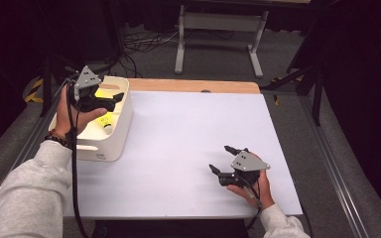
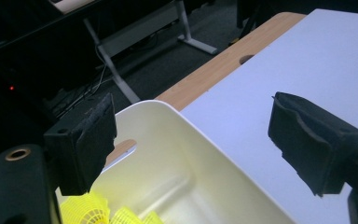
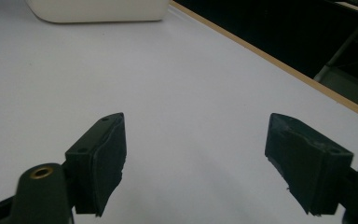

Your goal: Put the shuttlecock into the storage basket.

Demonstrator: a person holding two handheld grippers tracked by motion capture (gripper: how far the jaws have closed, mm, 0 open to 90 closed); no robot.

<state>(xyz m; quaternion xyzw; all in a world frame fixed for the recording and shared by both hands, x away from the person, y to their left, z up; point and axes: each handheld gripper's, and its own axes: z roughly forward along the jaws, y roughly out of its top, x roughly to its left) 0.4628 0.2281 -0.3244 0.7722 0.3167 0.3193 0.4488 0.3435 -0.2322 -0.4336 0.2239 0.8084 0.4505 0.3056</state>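
Left tongs (image 1: pixel 113 99) held above the white bin (image 1: pixel 121 130) at the tabletop's (image 1: pixel 188 148) left edge, jaws spread, nothing between them. Left gripper view: yellow mesh pieces (image 2: pixel 95 213) on the bin floor; high view adds a yellow item (image 1: pixel 106 120) inside. Right tongs (image 1: pixel 223 159) released, low over bare tabletop, hand resting near the front edge
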